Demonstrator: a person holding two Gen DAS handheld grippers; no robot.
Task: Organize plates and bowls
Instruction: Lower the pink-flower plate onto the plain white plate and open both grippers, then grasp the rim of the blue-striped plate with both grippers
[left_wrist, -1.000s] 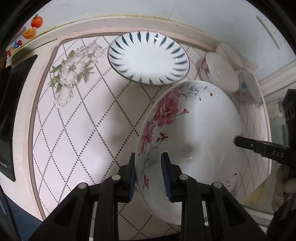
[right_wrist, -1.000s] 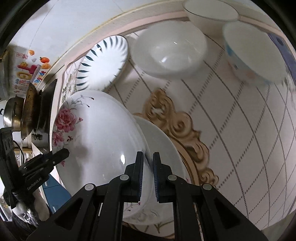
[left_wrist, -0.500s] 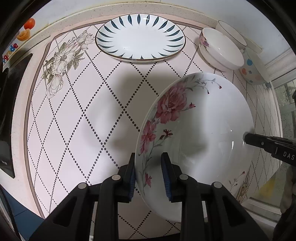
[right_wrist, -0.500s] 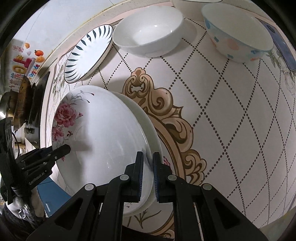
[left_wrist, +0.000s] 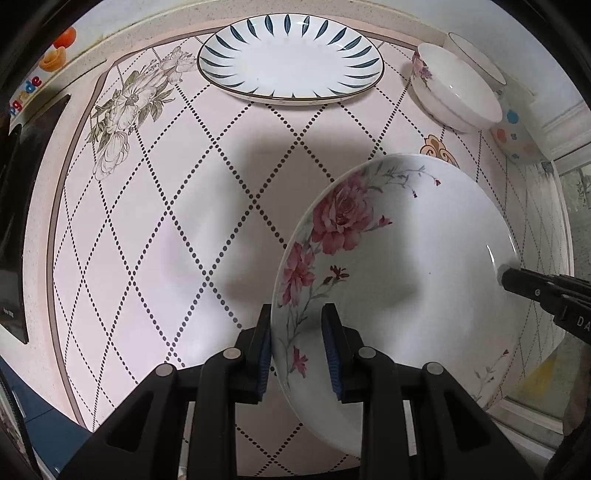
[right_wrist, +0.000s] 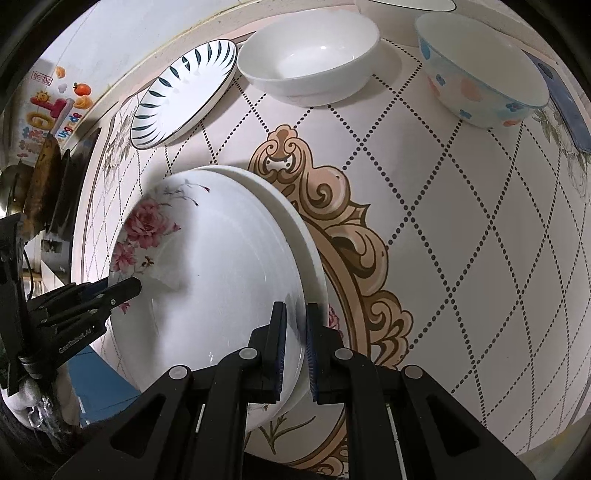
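Note:
Both grippers hold one stack of rose-patterned plates (left_wrist: 399, 266) over the counter. My left gripper (left_wrist: 297, 347) is shut on the stack's near rim. My right gripper (right_wrist: 294, 347) is shut on the opposite rim; its finger shows in the left wrist view (left_wrist: 532, 288). In the right wrist view the rose plate (right_wrist: 207, 280) sits on a second white plate (right_wrist: 312, 273). A blue-striped plate (left_wrist: 291, 61) lies at the back. A white bowl (right_wrist: 310, 62) and a dotted bowl (right_wrist: 480, 74) stand beside it.
The counter (left_wrist: 177, 206) has a pink diamond-tile pattern with a gold ornament (right_wrist: 351, 229). A black stove edge (left_wrist: 18, 177) is at the left. Another bowl (left_wrist: 476, 55) stands behind the white one. A window ledge (left_wrist: 569, 122) is at the right.
The held plates have come lower and nearer the counter's front. The striped plate and bowls now sit farther back in both views. Both grips are unchanged.

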